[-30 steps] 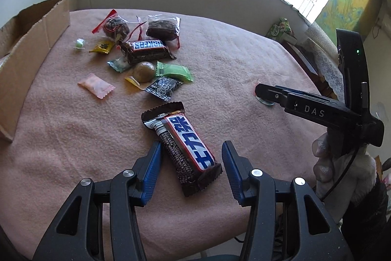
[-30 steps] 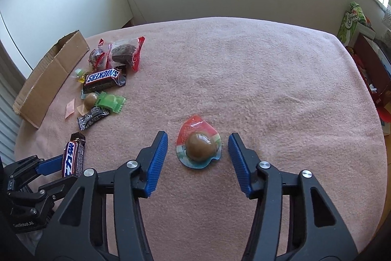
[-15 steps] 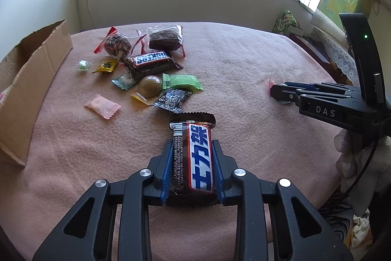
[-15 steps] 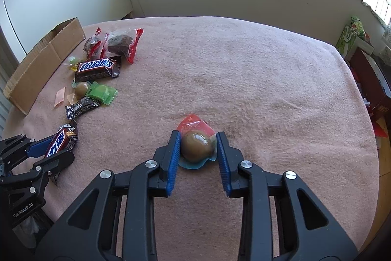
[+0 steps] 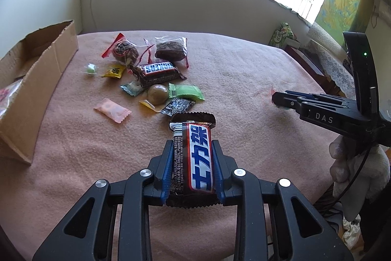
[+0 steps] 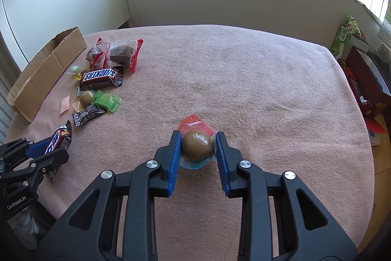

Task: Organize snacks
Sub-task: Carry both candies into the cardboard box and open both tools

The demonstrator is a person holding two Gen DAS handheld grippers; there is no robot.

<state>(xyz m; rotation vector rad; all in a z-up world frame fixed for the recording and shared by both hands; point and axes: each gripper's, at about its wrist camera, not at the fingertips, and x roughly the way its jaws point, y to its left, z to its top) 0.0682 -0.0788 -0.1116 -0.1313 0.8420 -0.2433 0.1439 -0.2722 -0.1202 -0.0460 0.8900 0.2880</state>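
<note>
Chocolate bar (image 5: 195, 158) clamped lengthwise between blue pads of left gripper (image 5: 191, 151), at near edge of pink cloth (image 5: 244, 70). Left jaws just closed onto it. Brown egg pack (image 6: 196, 146) pinched by right gripper (image 6: 198, 142), jaws just closed, mid-cloth. Loose snack pile (image 5: 151, 80) beyond, near cardboard box (image 5: 36, 80).

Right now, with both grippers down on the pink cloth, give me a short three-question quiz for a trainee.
1. True or false: the left gripper is shut on the chocolate bar.
2. What does the right gripper hold: A) green candy, B) brown egg-shaped snack, C) pink packet?
3. Which container stands at the cloth's left edge?

Key
1. True.
2. B, the brown egg-shaped snack.
3. The cardboard box.
</note>
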